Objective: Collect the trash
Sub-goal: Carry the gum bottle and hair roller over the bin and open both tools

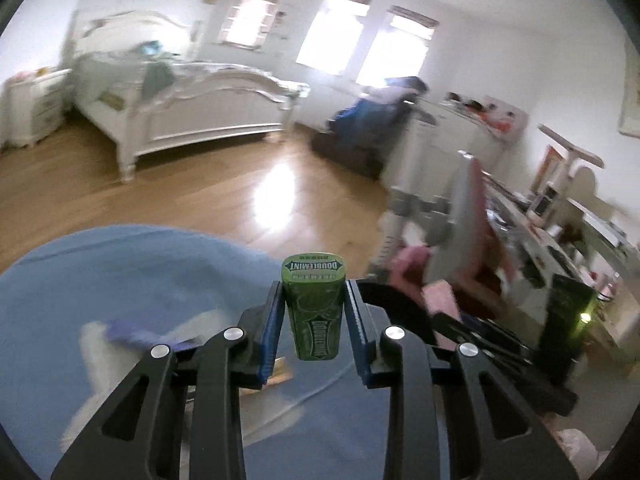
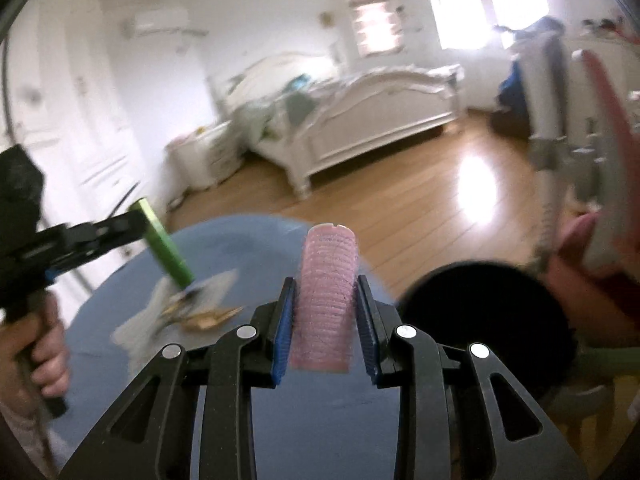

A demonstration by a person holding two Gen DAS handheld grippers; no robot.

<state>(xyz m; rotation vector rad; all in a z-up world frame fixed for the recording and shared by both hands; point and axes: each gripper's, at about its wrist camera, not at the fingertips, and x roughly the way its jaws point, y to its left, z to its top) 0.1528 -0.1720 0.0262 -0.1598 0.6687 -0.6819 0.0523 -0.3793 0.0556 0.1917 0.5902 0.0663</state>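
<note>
Above the round blue table [image 2: 120, 312] we hold both tools in the air, and on our left the left gripper [image 1: 313, 312] is pinching a green Doublemint gum container [image 1: 314, 312] between its blue pads [image 1: 269, 336]. The container stands lengthwise along the fingers, its printed end pointing away from us. In the right wrist view we see that same left gripper [image 2: 138, 222] from the side, gripped by our left hand [image 2: 44, 356], with the gum container [image 2: 166, 246] tilted down toward the tabletop.

Below it on the table lies a blurred heap of scraps [image 2: 180, 308], pale paper and some tan pieces; we cannot make out what they are.

Moving right, the right gripper [image 2: 325, 312] is clamped on a pink hair roller [image 2: 326, 300], held along the fingers with its notched end forward. Just beside it to the right sits a black round bin [image 2: 484, 320], its opening dark.

Beyond the table are the wooden floor [image 2: 420, 200], a white bed [image 2: 360, 120] and bright windows [image 1: 332, 32]; everything there is smeared.
</note>
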